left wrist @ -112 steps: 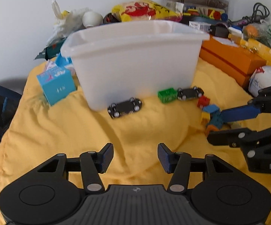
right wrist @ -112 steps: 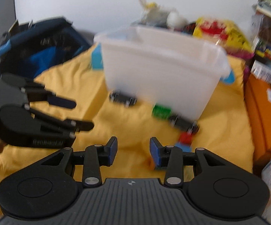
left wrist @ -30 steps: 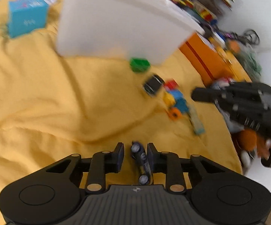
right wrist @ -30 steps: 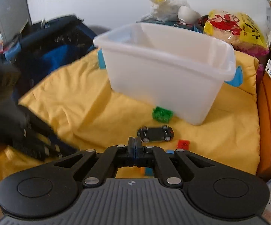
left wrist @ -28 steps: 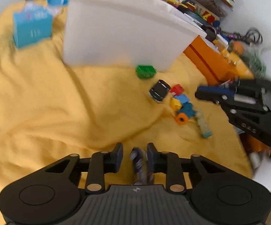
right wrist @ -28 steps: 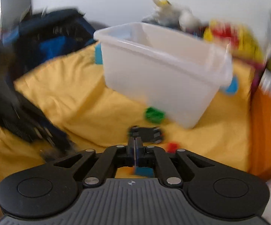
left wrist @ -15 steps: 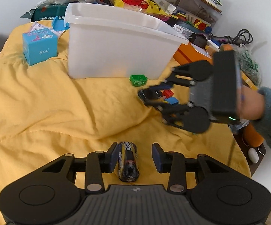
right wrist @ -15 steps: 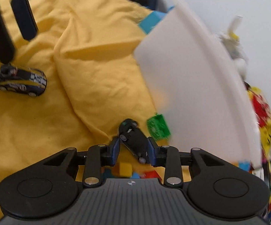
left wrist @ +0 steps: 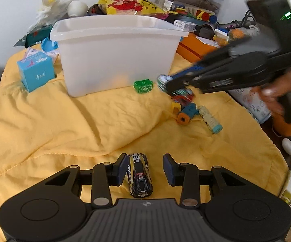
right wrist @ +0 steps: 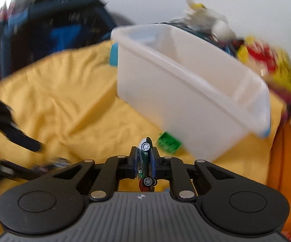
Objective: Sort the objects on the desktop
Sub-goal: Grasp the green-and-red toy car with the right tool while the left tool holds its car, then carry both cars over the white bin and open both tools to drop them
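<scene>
- The right tongs (right wrist: 144,161) had just closed on a small dark toy car (right wrist: 145,162), which was pinched on edge between the blue pads with one wheel poking out at the tip and another at the near end. With so thin a hold on a smooth little body, I judged the car could twist or squirt out if the hand swung fast, and the blur in that view suggested a quick move.
- The left tongs (left wrist: 144,170) stood open, and a black and yellow toy car (left wrist: 139,178) lay on the yellow cloth (left wrist: 44,121) between them. It touched or nearly touched the left pad, with a clear gap to the right one. Closing from there might shove the car sideways or roll it on its wheels rather than catch it.
- The white tub (left wrist: 115,50) stood at the far middle of the cloth, and its rim was high. A low carry could knock the wall and push the light tub back, or drop the car short beside the green brick (left wrist: 143,86) at its foot.
- To the right, loose blocks (left wrist: 187,111) lay in a heap just under the right tongs. A careless sweep there could scatter them over the soft, creased cloth and towards its edge.
</scene>
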Demonstrator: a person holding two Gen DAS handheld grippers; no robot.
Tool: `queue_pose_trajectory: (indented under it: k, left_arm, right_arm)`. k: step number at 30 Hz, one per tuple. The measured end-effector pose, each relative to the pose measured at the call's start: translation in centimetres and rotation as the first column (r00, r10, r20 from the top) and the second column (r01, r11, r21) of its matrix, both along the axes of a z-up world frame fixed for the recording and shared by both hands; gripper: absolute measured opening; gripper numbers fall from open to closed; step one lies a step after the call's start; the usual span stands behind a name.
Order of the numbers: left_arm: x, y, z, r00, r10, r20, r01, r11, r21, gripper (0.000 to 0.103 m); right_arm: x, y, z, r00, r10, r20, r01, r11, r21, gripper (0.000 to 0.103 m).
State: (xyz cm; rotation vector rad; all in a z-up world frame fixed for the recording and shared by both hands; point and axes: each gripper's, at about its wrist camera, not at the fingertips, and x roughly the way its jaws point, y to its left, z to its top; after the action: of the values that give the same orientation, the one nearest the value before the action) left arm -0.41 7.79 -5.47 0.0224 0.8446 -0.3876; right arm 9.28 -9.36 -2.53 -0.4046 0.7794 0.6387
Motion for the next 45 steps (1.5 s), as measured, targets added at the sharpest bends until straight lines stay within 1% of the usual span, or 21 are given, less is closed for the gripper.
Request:
queue_pose_trajectory:
  k: [1, 3, 5, 6, 8, 9, 10, 11, 12, 14, 17, 19, 23, 28, 32, 36, 37, 39, 41, 43, 45]
  left_arm:
    - [-0.1, 0.0, -0.1, 1.0, 0.004, 0.002, -0.003, 1.0, -0.003, 0.042]
    - [-0.2, 0.2, -0.4, 1.0, 0.01, -0.004, -0.01, 1.0, -0.003, 0.042]
    - [-0.2, 0.2, -1.0, 1.0, 0.021, -0.019, -0.021, 1.0, 0.003, 0.042]
    - [-0.1, 0.2, -1.3, 0.999, 0.024, -0.031, -0.024, 1.0, 0.005, 0.042]
    - [-0.3, 0.1, -1.5, 0.999, 0.023, -0.034, -0.022, 1.0, 0.007, 0.042]
    - [-0.3, 0.0, -1.6, 0.999, 0.02, -0.033, -0.019, 1.0, 0.011, 0.042]
    - [-0.3, -0.2, -1.7, 0.999, 0.016, -0.036, -0.016, 1.0, 0.017, 0.042]
    - [-0.3, -0.4, -1.8, 0.999, 0.014, -0.039, -0.013, 1.0, 0.023, 0.042]
    - [-0.4, -0.5, -1.8, 0.999, 0.013, -0.039, -0.012, 1.0, 0.027, 0.042]
    - [-0.5, -0.9, -1.7, 0.999, 0.006, -0.032, -0.005, 0.999, 0.037, 0.042]
    - [-0.7, -1.3, -1.6, 1.0, -0.003, -0.024, 0.004, 0.999, 0.047, 0.043]
    - [-0.6, -1.6, -1.7, 1.0, -0.002, -0.017, 0.003, 0.998, 0.057, 0.043]
    - [-0.7, -2.3, -1.9, 1.0, 0.012, 0.007, -0.013, 0.994, 0.112, 0.043]
    - [-0.3, -2.9, -2.9, 0.999, 0.021, 0.025, -0.026, 0.978, 0.207, 0.042]
    - [0.1, -2.8, -3.7, 1.0, 0.017, -0.004, -0.016, 0.979, 0.203, 0.042]
    - [-0.1, -2.6, -3.8, 1.0, 0.012, -0.002, -0.012, 0.982, 0.187, 0.04]
    - [0.0, -2.4, -3.9, 1.0, 0.016, -0.005, -0.015, 0.984, 0.175, 0.036]
    - [0.0, -2.4, -3.9, 1.0, 0.015, -0.004, -0.014, 0.986, 0.166, 0.035]
    - [0.0, -2.6, -3.8, 1.0, 0.006, -0.002, -0.005, 0.985, 0.172, 0.034]
    - [0.2, -2.4, -3.3, 1.0, -0.006, -0.01, 0.007, 0.989, 0.147, 0.034]
    - [0.5, -2.1, -2.1, 1.0, -0.01, 0.009, 0.008, 0.994, 0.112, 0.034]
  right_arm:
    - [-0.1, -0.8, 0.3, 0.998, -0.024, -0.054, 0.028, 0.998, 0.064, 0.014]
    - [-0.2, -2.5, 0.3, 0.978, -0.061, -0.198, 0.099, 0.977, 0.188, 0.014]
    - [0.0, -4.0, -0.9, 0.928, -0.086, -0.362, 0.204, 0.932, 0.3, 0.015]
    - [0.2, -4.6, -2.1, 0.889, -0.085, -0.45, 0.257, 0.906, 0.335, 0.015]
    - [0.2, -5.2, -4.3, 0.825, -0.097, -0.556, 0.343, 0.869, 0.358, 0.015]
    - [0.2, -5.4, -5.4, 0.802, -0.095, -0.59, 0.365, 0.86, 0.358, 0.015]
    - [0.2, -5.5, -6.3, 0.788, -0.101, -0.607, 0.384, 0.852, 0.356, 0.015]
    - [0.2, -5.5, -6.7, 0.785, -0.106, -0.61, 0.389, 0.851, 0.353, 0.016]
    - [0.1, -5.5, -7.0, 0.792, -0.108, -0.601, 0.384, 0.853, 0.352, 0.018]
    - [-0.2, -5.5, -6.5, 0.817, -0.133, -0.56, 0.373, 0.864, 0.339, 0.031]
    - [-1.1, -4.3, -4.5, 0.902, -0.18, -0.392, 0.281, 0.935, 0.217, 0.031]
    - [-1.9, -3.9, -3.3, 0.929, -0.165, -0.332, 0.241, 0.95, 0.199, 0.031]
    - [-4.4, -2.9, -2.3, 0.939, -0.235, -0.251, 0.278, 0.948, 0.154, 0.041]
    - [-6.1, -0.3, -3.8, 0.96, -0.227, -0.166, 0.239, 0.97, 0.054, 0.04]
    - [-6.7, 0.8, -5.0, 0.976, -0.202, -0.082, 0.199, 0.979, -0.034, 0.04]
    - [-7.1, 1.0, -5.8, 0.975, -0.194, -0.108, 0.189, 0.98, -0.058, 0.039]
    - [-7.3, 1.0, -6.0, 0.975, -0.195, -0.105, 0.19, 0.98, -0.059, 0.039]
    - [-7.5, 1.0, -6.0, 0.976, -0.194, -0.098, 0.189, 0.98, -0.055, 0.039]
    - [-7.6, 1.1, -6.0, 0.979, -0.179, -0.094, 0.174, 0.983, -0.057, 0.035]
    - [-7.6, 1.1, -5.9, 0.979, -0.179, -0.098, 0.175, 0.983, -0.048, 0.033]
    - [-7.4, 0.9, -5.6, 0.977, -0.183, -0.108, 0.179, 0.983, -0.037, 0.033]
